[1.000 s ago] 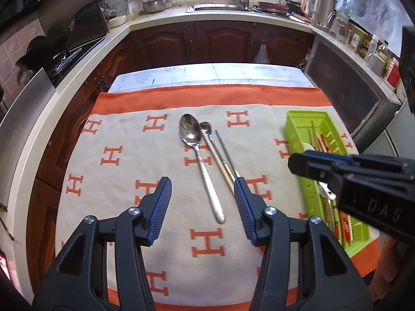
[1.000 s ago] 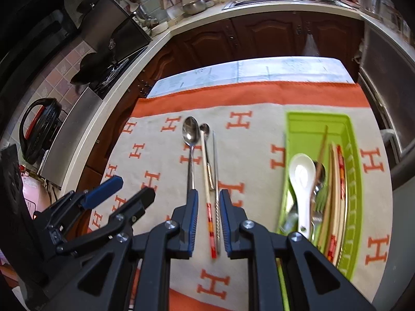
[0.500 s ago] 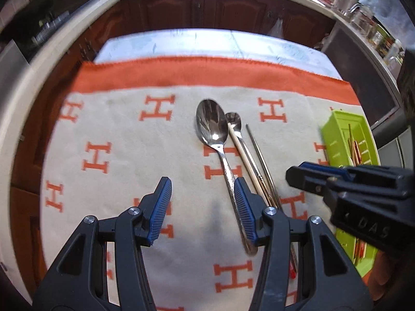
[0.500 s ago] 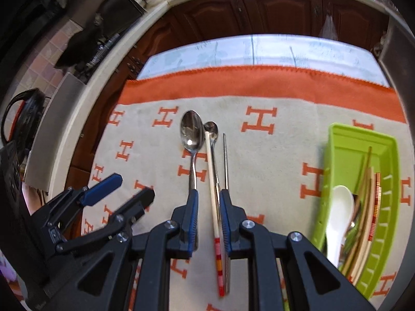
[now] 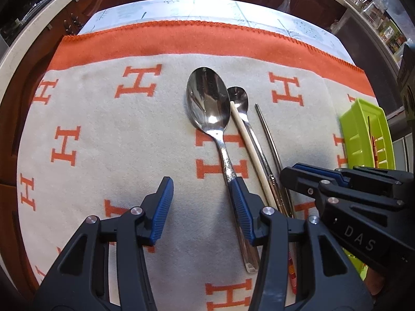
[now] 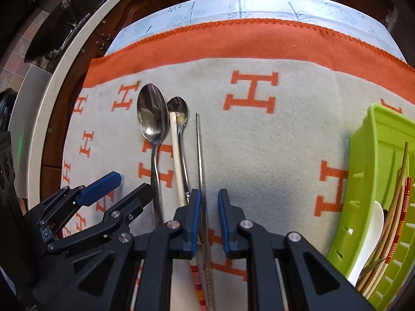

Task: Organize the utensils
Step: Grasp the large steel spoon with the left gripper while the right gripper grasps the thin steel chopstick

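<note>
On the blanket lie a large steel spoon (image 5: 207, 103) (image 6: 151, 114), a small spoon (image 5: 237, 96) (image 6: 179, 108), a cream chopstick (image 5: 246, 142) (image 6: 176, 150) with a red-striped end, and a thin metal chopstick (image 5: 269, 140) (image 6: 199, 150). My left gripper (image 5: 203, 202) (image 6: 116, 189) is open and low over the cloth; its right finger covers the large spoon's handle. My right gripper (image 6: 209, 217) (image 5: 311, 178) straddles the metal chopstick, which runs close to the left pad. Its jaws are closing, and a gap still shows at the right pad.
A lime-green slotted tray (image 6: 368, 155) (image 5: 363, 119) at the right holds a white ceramic spoon (image 6: 368, 238) and several chopsticks (image 6: 396, 207). The beige blanket (image 5: 103, 129) with orange H marks covers the table. Dark cabinets and a counter edge ring the far side.
Both grippers have dropped and moved forward, so the utensils look larger and nearer. The right jaws have narrowed a little around the metal chopstick.
</note>
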Motion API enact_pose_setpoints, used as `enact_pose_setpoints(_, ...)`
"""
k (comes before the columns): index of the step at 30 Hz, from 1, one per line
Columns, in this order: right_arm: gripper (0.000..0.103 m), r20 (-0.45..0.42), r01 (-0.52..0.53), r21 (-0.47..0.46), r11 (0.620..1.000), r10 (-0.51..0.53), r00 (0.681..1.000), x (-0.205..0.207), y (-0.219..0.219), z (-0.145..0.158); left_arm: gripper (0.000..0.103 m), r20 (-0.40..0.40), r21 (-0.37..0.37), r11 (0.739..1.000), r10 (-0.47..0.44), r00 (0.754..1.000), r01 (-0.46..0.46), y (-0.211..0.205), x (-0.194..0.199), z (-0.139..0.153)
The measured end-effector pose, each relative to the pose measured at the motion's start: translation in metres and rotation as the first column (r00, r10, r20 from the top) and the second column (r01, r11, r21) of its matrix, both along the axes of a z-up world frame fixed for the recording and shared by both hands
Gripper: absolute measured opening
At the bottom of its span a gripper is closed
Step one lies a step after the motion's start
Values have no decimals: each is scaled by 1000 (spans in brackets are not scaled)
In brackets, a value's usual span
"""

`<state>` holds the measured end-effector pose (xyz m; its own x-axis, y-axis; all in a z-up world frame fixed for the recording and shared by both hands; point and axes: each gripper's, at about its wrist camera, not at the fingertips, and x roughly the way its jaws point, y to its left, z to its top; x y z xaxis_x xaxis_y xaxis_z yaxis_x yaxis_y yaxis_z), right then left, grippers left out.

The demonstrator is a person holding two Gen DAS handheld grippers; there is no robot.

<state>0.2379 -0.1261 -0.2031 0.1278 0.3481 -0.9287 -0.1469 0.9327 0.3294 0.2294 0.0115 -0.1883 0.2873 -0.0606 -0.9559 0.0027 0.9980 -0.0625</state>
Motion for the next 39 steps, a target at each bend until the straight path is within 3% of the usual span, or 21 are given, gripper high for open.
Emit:
enact_pose_setpoints(8,10,15,-10,-38,999,11,1000,-4,1,2,44,-10,-8,1000,-18,1000,18,-9,-4,-2)
enact_pose_setpoints(11,10,27,-11,-66,998,13,1000,-6,1,3,45,17,62,997,-49,999,48,-22,-9,-3)
enact_pose_setpoints(14,10,35,-11,-83,996,14,999,-8,-2,4,45,27,69,996,-51,998,49,-27,-13,-2)
enact_pose_setpoints(28,10,-3,2,-56,998,-2,1000,-13,-4,2,44,12,99,990,-101,995,99,-35,-36,-2)
enact_pose_setpoints(31,10,-11,-3,-64,998,3,1000,-17,-1,1,36,21,87,988,-128,991,126,-36,-40,-2)
enact_pose_setpoints(33,10,-3,-13,-80,997,13,1000,-22,1,1,13,25,76,986,-152,988,149,-38,-43,-1)
enact_pose_setpoints(35,10,17,-22,-106,994,24,1000,-26,6,1,12,37,86,985,-155,987,152,-40,-47,-1)
enact_pose_setpoints(39,7,54,-26,-146,989,34,998,-34,10,2,9,50,27,994,-109,993,108,-30,-54,1)
